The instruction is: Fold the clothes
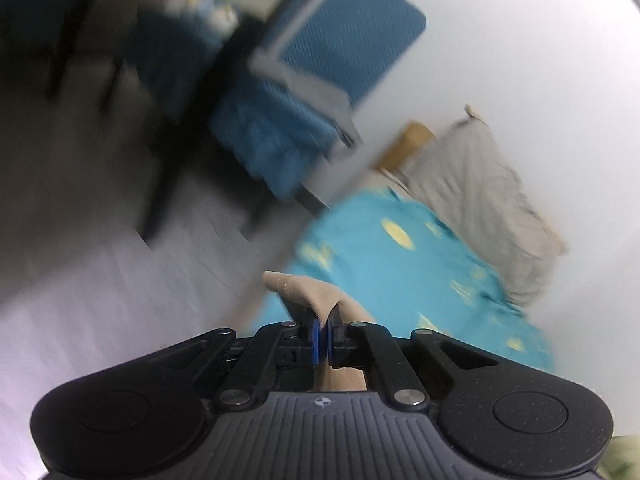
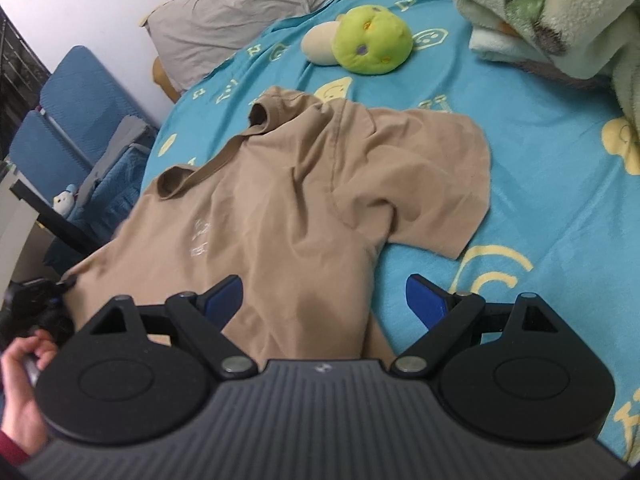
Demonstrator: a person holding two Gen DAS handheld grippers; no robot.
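Note:
A tan T-shirt [image 2: 288, 200] lies spread and rumpled on the blue bed sheet [image 2: 560, 208], collar toward the far left, one sleeve out to the right. My right gripper [image 2: 324, 300] hovers open just above the shirt's near part, its blue pads wide apart. At the left edge of the right wrist view, my left gripper [image 2: 66, 280] pinches the shirt's left edge, with a hand behind it. The left wrist view is blurred; there my left gripper [image 1: 323, 338] is shut on a fold of the tan T-shirt [image 1: 304, 290].
A green plush toy [image 2: 372, 40] and a cream one lie beyond the shirt. A pale green fleece blanket [image 2: 560, 12] is heaped at the far right. A grey pillow [image 2: 240, 16] leans on the wall. A blue chair [image 2: 80, 120] stands beside the bed's left edge.

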